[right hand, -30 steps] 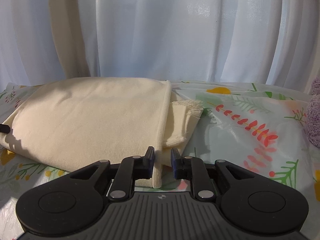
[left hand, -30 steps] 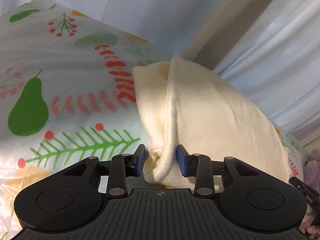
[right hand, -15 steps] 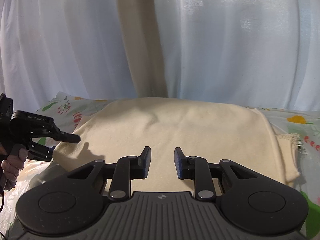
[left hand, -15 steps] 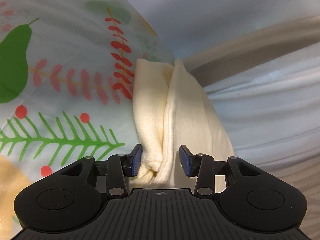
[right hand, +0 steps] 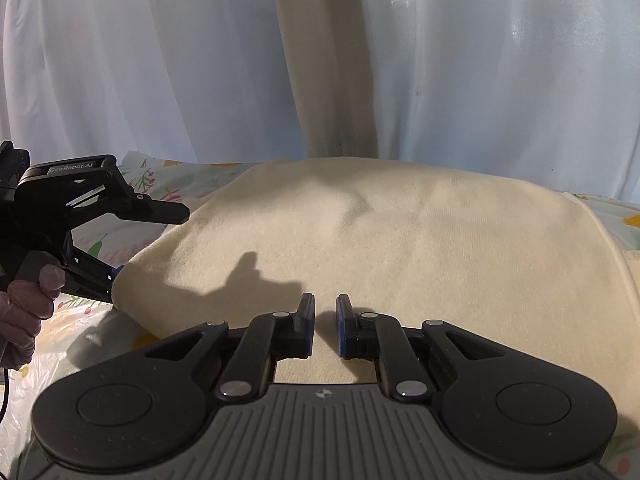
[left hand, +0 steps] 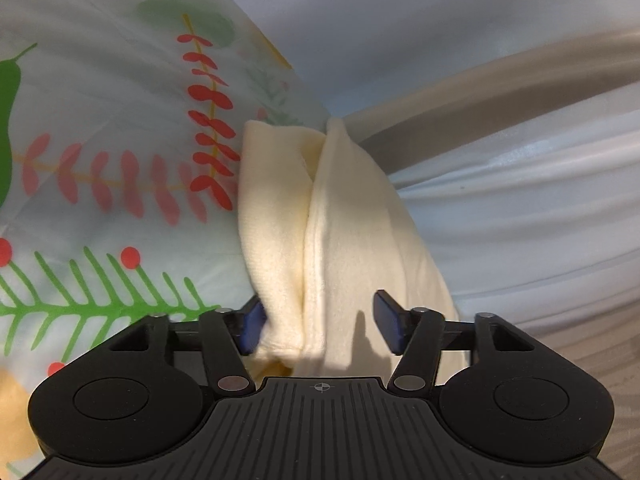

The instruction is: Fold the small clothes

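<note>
A cream folded garment [right hand: 400, 248] lies on the printed sheet [left hand: 100, 168]. In the left wrist view its folded edge [left hand: 320, 240] runs between the fingers of my left gripper [left hand: 320, 322], which is open wide around it without pinching. In the right wrist view my left gripper [right hand: 120, 248] sits at the garment's left corner, one finger above and one below the cloth. My right gripper [right hand: 325, 330] hovers over the garment's near middle, its jaws nearly together with a narrow gap and nothing between them.
White curtains [right hand: 480, 60] with a beige strip [right hand: 328, 60] hang behind the bed. The sheet with pear and leaf prints spreads to the left of the garment. A gloved hand [right hand: 20, 312] holds the left gripper's handle.
My left gripper has opened wider and let go of the garment's edge. My right gripper has let go of the right edge, swung left over the garment's middle and narrowed its jaws.
</note>
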Tool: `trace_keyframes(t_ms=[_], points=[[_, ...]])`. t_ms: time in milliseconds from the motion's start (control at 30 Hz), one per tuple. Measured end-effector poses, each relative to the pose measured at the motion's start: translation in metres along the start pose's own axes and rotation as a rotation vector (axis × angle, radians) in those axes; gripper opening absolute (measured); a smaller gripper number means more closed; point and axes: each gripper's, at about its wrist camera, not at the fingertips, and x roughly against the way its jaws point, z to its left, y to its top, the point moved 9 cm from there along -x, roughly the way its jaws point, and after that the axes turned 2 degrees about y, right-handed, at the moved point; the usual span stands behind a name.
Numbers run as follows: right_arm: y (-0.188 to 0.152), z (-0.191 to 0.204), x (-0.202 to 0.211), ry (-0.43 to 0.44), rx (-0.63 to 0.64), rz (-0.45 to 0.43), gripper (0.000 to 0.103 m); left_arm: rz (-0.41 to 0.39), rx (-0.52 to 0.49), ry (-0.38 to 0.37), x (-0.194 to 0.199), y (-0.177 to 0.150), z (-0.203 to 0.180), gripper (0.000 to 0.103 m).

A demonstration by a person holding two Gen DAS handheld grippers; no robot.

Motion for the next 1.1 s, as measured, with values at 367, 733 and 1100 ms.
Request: trace_keyframes(t_ms=[367, 733, 1100], points=[[-0.008, 0.011, -0.015, 0.005, -0.002, 0.008, 0.004, -0.037, -0.026, -0.031, 0.009, 0.005, -0.018, 0.024], [0.004, -0.048, 0.041, -0.040, -0.171, -0.105, 0.004, -0.026, -0.378, -0.072, -0.007, -0.034, -0.144, 0.024], [-0.008, -0.100, 0.064, -0.093, -0.239, -0.078, 0.006, 0.102, -0.496, -0.040, -0.070, -0.109, -0.156, 0.047]])
